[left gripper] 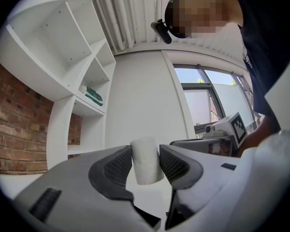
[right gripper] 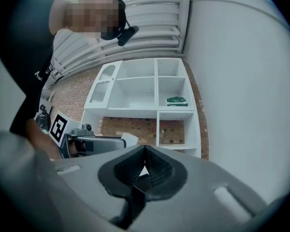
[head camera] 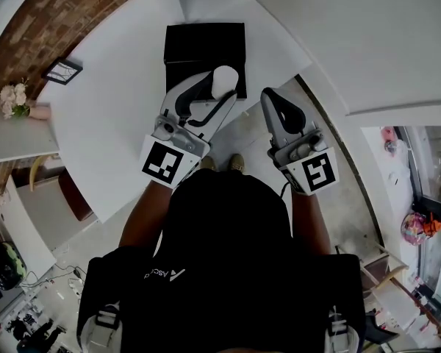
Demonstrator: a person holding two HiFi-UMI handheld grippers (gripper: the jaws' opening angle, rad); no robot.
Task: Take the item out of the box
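I am working over the white tabletop [head camera: 110, 116], the black box [head camera: 205, 44] lying ahead. My left hand-held gripper [head camera: 219, 94] is clamping the white cylindrical item [left gripper: 146, 161] in the air; my right hand-held gripper [right gripper: 144, 166] is idling, closed on nothing. Extraction seems done; next I'd be setting it down gently.

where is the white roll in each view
Head view: white roll top centre, at the left gripper tip, against the black box.
Left gripper view: lower centre, clamped between the jaws.
Right gripper view: small white bit left of centre, probably it.
Shared landmark: green item on the white shelf, in both gripper views only.
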